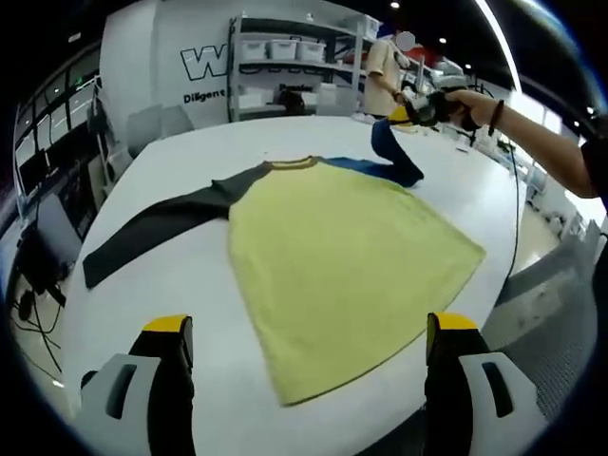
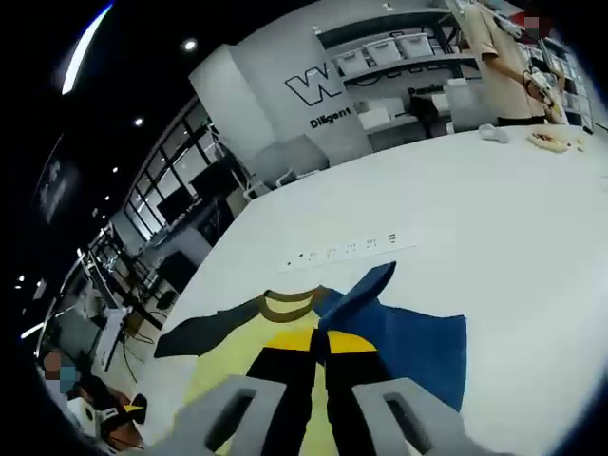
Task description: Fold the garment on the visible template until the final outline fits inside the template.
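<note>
A yellow shirt with an olive collar lies flat on the white table. Its dark grey sleeve stretches out to the left. My left gripper hovers open over the near hem, with nothing between its jaws. At the far right, a hand holds my right gripper, which is lifting the end of the blue sleeve off the table. In the right gripper view, my right gripper is shut on the blue sleeve, above the collar and the grey sleeve.
A faint line with small dark marks runs across the table beyond the shirt. Shelves with white bins and a person in a beige top are at the back. The table edge drops off to the right.
</note>
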